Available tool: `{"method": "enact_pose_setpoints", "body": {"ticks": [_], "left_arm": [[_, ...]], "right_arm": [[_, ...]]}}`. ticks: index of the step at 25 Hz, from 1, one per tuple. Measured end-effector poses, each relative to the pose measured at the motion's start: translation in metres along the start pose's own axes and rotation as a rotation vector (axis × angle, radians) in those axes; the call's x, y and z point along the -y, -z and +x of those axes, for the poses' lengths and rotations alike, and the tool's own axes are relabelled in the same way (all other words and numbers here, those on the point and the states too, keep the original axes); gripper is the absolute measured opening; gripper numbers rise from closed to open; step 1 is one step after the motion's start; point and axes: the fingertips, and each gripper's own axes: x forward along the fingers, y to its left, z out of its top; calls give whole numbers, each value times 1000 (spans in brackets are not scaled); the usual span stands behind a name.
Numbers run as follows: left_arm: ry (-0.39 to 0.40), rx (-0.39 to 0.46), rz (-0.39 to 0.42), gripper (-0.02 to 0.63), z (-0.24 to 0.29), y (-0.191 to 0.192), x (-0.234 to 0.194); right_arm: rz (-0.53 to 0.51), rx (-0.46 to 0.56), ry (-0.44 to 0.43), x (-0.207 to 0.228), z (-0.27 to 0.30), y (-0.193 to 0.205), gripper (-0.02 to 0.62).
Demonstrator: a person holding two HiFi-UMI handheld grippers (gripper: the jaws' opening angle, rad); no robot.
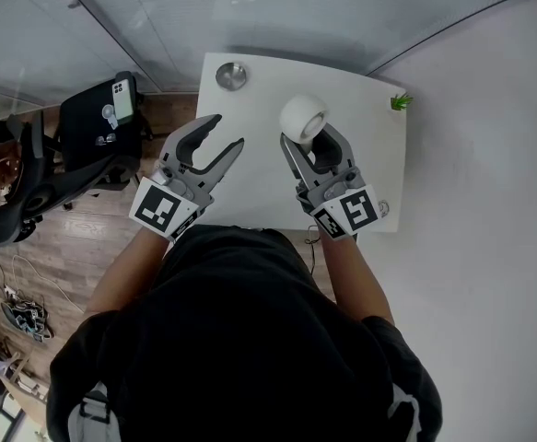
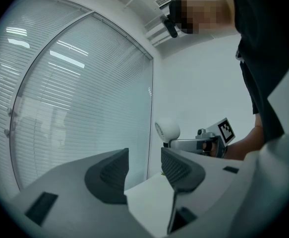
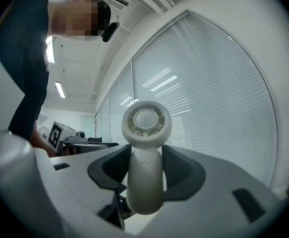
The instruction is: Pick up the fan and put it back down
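A white hand-held fan (image 1: 303, 118) with a round head stands upright over the white table (image 1: 250, 187). My right gripper (image 1: 310, 147) is shut on its handle, and in the right gripper view the pads press both sides of the handle (image 3: 144, 175) below the fan's head (image 3: 146, 123). My left gripper (image 1: 227, 131) hovers open and empty over the table's left part, apart from the fan. From the left gripper view, the fan (image 2: 167, 130) shows beyond the left gripper's open jaws (image 2: 144, 170), held by the right gripper (image 2: 203, 141).
A small round silver object (image 1: 231, 75) lies at the table's far left corner, and a little green plant (image 1: 400, 102) sits at the far right corner. A black office chair (image 1: 29, 191) and a black bag (image 1: 107, 118) stand left of the table. Window blinds (image 3: 208, 98) run behind.
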Motion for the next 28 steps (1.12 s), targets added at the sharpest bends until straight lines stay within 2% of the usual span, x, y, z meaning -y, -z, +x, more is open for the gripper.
{"method": "enact_pose_setpoints", "body": {"ticks": [4,8,12,18,23,28], "left_arm": [[7,52,7,205,2,-13,3],[-10,11,14,199,-4,-4,3],[-24,39,31,195,-6,-6,6],[-109,28,41,192,-13,5,10],[-175,-2,44,190,-29,28,7],[-153,22,26,192,-42,41,5]], "right_arm": [[-1,-2,-3,-2,0,-2,195],[-8,-39,10,-3,0,-3,195],[-2,-104,35,1,0,9,195],[46,-253,65,15,-2,62,195],[81,-370,79,8,-3,109,195],[101,-460,140,-9,-5,150,195]]}}
